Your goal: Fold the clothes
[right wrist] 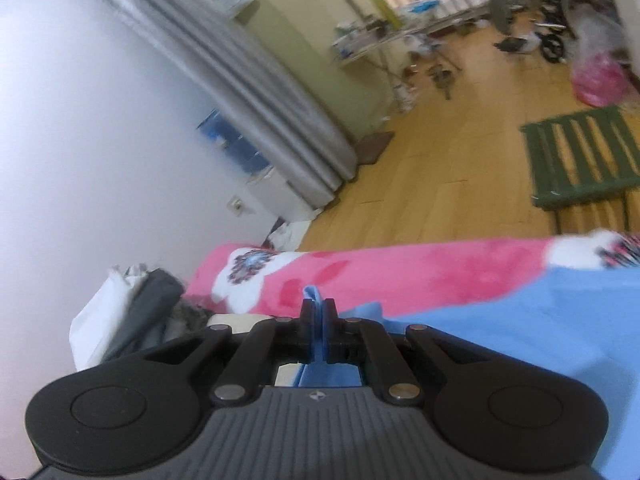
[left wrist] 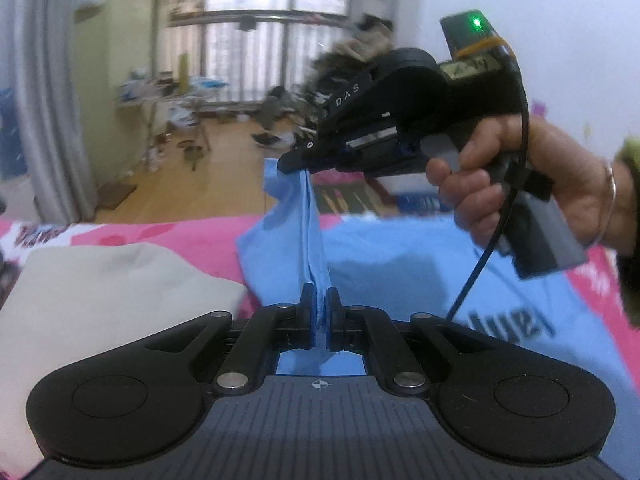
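Observation:
A light blue T-shirt (left wrist: 400, 256) with dark lettering lies spread over a pink flowered bed cover (left wrist: 192, 232). My left gripper (left wrist: 319, 300) is shut on a raised edge of the blue shirt. That edge runs taut up to my right gripper (left wrist: 294, 162), held in a person's hand (left wrist: 500, 184) above the bed and also shut on the shirt. In the right wrist view, my right gripper (right wrist: 319, 310) pinches a blue fold, and the rest of the blue T-shirt (right wrist: 520, 320) spreads to the right.
A cream folded garment (left wrist: 100, 300) lies on the bed at the left. White and grey clothes (right wrist: 128, 312) are piled near the wall. Beyond the bed edge are wood floor (right wrist: 440, 176), a green slatted stool (right wrist: 584, 156), a grey curtain (right wrist: 260, 100) and a cluttered table (left wrist: 168, 92).

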### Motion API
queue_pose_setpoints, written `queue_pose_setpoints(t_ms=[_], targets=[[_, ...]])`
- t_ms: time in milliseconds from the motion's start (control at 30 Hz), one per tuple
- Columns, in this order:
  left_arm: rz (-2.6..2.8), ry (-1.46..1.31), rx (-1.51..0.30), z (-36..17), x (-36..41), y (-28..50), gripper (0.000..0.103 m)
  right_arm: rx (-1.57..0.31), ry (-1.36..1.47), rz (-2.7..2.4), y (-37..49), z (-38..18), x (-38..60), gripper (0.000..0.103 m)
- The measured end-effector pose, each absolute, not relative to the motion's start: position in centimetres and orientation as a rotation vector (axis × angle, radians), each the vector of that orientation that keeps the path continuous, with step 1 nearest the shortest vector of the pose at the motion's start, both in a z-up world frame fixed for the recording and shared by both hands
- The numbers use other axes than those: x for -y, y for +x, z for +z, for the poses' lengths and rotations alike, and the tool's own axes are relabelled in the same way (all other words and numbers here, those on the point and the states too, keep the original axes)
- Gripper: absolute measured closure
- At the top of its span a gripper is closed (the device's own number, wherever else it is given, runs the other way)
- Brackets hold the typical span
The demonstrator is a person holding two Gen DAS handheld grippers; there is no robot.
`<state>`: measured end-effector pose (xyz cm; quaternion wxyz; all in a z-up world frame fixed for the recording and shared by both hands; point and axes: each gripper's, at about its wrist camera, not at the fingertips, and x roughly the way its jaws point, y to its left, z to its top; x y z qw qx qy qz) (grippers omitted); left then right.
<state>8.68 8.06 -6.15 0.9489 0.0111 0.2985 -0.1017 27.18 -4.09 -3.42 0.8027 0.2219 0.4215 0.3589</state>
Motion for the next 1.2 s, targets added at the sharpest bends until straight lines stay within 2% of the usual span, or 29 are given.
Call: queue_pose_setpoints(t_ms=[133,267,367,467,733,767,833,1200], targets=[[-0.248,0.083,-0.664,-8.1,-6.3,9.4,0.101,-0.905,0.485,0.73,26.8,-6.2,7.1,0.099],[-0.27,0.125,-0.769,-10.3,-5.3,10.0,0.094,-0.949,0.402,0.67,27.2,-9.6,8.5,0.095],[-0.258,0.135,-0.784,-10.9,-5.8,9.5,0.081,-0.999,0.447,0.578,28.0,-11.7,10.4,0.081],[-0.223,0.137,-0.765,-10.7,-7.0,8.4,0.08,-0.985,0.492,0.56,28.3,-11.4,12.5,0.075],[-0.177,0.377,-0.761,-13.0,-6.0,8.8,0.08,-0.882,0.287,0.657,28.8,-7.3,10.4,0.074],[-0.172,0.403,-0.76,-13.2,-5.8,8.8,0.08,-0.881,0.256,0.669,28.8,-7.1,9.6,0.071],[-0.16,0.445,-0.758,-13.7,-5.5,8.7,0.08,-0.885,0.189,0.686,28.7,-7.1,8.0,0.067],[-0.153,0.638,-0.656,-15.2,-4.2,7.9,0.079,-0.996,0.166,0.524,28.7,-8.8,7.4,0.064]])
